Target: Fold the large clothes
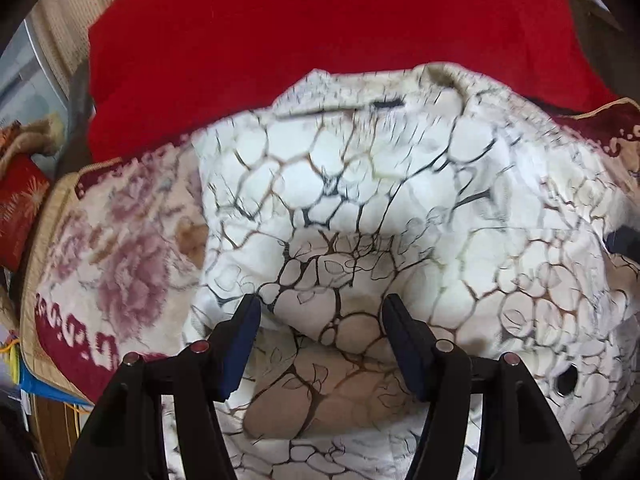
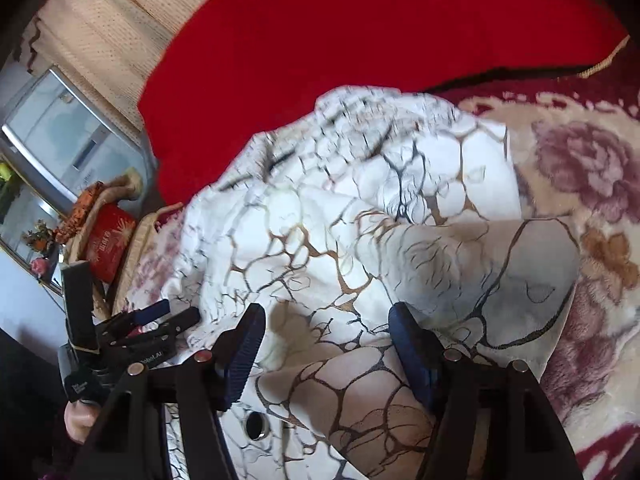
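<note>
White garment with a brown-black crackle print (image 1: 360, 184), heaped on the floral blanket (image 1: 120, 264): likely light, limp, slippery; left tongs (image 1: 320, 320) and right tongs (image 2: 326, 324) spread above it, best gripped at a hem.

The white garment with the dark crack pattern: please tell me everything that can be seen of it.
The white garment looks like thin woven fabric, printed with black and brown branching lines around pale cells. It lies crumpled in loose folds on a floral blanket, in front of a red cloth. A dark metal-ringed eyelet shows near its close edge. Both hand-held grippers stand open over it, left and right, with fabric between their pads but not pinched.
</note>
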Tool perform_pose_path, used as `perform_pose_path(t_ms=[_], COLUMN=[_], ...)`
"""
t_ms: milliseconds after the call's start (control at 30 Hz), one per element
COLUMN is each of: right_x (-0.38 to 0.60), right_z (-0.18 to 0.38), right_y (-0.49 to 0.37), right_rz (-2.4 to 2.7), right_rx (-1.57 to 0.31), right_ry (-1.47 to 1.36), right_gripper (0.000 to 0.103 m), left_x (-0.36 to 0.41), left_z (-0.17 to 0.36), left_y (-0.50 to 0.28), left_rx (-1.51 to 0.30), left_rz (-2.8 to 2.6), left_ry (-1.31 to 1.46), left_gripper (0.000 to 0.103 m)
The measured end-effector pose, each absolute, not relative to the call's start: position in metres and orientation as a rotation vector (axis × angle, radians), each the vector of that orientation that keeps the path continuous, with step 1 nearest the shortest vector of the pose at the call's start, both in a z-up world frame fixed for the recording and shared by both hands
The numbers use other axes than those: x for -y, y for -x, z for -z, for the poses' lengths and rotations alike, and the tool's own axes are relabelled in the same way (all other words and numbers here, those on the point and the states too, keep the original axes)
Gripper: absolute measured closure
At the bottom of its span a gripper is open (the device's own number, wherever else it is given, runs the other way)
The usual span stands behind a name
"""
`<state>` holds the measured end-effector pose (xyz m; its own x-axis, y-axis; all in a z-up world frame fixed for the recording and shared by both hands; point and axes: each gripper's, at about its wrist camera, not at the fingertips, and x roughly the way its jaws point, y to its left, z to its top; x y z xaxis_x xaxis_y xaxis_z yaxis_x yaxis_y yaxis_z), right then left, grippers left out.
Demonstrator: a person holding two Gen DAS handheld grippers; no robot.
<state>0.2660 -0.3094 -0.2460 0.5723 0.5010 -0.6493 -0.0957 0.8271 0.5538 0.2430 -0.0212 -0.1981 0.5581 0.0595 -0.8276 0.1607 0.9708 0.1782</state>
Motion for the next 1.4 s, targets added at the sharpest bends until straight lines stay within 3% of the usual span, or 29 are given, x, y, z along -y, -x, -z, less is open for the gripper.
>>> perform_pose_path(t_ms=[333,533,667,1400], right_x=[0.327,0.329,0.33,0.288], right_z=[0.203,0.209,0.242,0.205], right_y=[-0.225,-0.225,-0.247,-0.227], right_rz=[-0.346,-0.219,-0.164,-0.065], right_rx=[-0.657,-0.713,-0.886,-0.729], right_ry=[-0.499,-0.443,-0.441,-0.091], right_gripper=[0.035,0.035,0.037,0.035], left_x=[0.017,0.023,0.03,0.049], left_z=[0.152,0.138,0.139,0.185], left_y=[-0.197,-0.189,-0.191,-0.224], left_rx=[-0.787,-0.71,-0.708,-0.827], left_rz=[0.009,0.01,0.018,0.026], left_ry=[-0.287,-0.304,-0.305,-0.293], left_gripper=[0.038,0.038,0.038,0.038])
